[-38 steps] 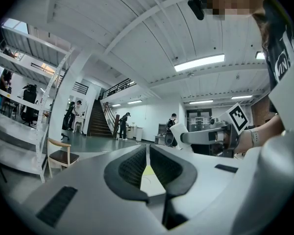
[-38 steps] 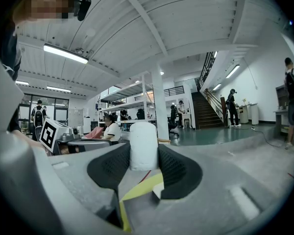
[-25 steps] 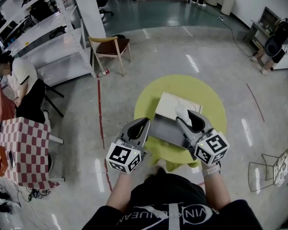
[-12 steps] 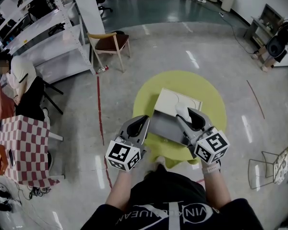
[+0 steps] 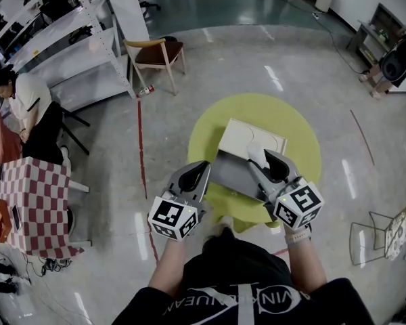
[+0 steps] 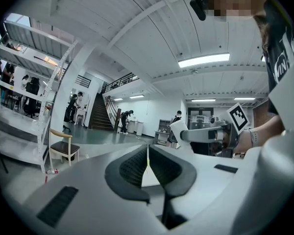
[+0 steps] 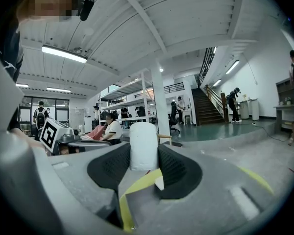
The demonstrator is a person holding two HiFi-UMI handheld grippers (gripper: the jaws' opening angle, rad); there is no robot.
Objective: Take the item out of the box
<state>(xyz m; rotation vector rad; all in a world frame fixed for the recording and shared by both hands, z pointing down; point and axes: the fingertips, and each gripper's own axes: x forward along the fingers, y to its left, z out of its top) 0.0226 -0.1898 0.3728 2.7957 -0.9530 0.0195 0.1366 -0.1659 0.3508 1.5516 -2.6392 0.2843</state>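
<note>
On a round yellow table [image 5: 294,137] sits an open box [image 5: 230,178] with a grey inside, its white lid [image 5: 252,136] folded back at the far side. My right gripper [image 5: 260,158] hangs over the box's right part, shut on a white cylindrical item [image 5: 255,152]. In the right gripper view the white item [image 7: 143,145] stands upright between the dark pads [image 7: 179,168]. My left gripper [image 5: 201,170] is at the box's left edge, shut and holding nothing. In the left gripper view the pads [image 6: 132,168] meet, and the white item [image 6: 179,129] shows beyond them.
A wooden chair [image 5: 157,58] and metal shelving [image 5: 74,53] stand beyond the table to the left. A checked table [image 5: 30,205] and a seated person [image 5: 30,107] are at far left. A wire chair [image 5: 386,239] is at right. A red line [image 5: 141,147] runs along the floor.
Both grippers have stayed almost in place over the box. The white item remains in the right gripper, perhaps a touch higher. The person at far left has shifted.
</note>
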